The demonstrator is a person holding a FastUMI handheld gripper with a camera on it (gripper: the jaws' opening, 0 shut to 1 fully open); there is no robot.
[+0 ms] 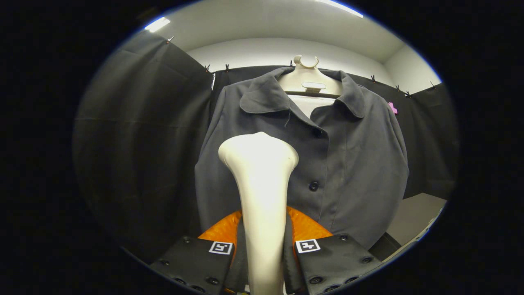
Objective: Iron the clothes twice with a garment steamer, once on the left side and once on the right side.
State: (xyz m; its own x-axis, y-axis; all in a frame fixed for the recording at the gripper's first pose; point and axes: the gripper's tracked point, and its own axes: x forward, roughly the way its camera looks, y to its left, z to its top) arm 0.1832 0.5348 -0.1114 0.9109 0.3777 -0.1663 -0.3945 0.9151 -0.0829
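A dark grey buttoned shirt hangs on a cream hanger against the booth's black wall. My gripper is shut on the handle of a cream garment steamer, which stands upright between the fingers. The steamer's wide head rises in front of the shirt's left half, about chest height and just left of the button row. Whether the head touches the cloth cannot be told. The steamer hides part of the shirt's lower left front.
Black cloth walls close in on the left and behind the shirt. A grey surface lies to the lower right of the shirt. A white ceiling with strip lights is overhead.
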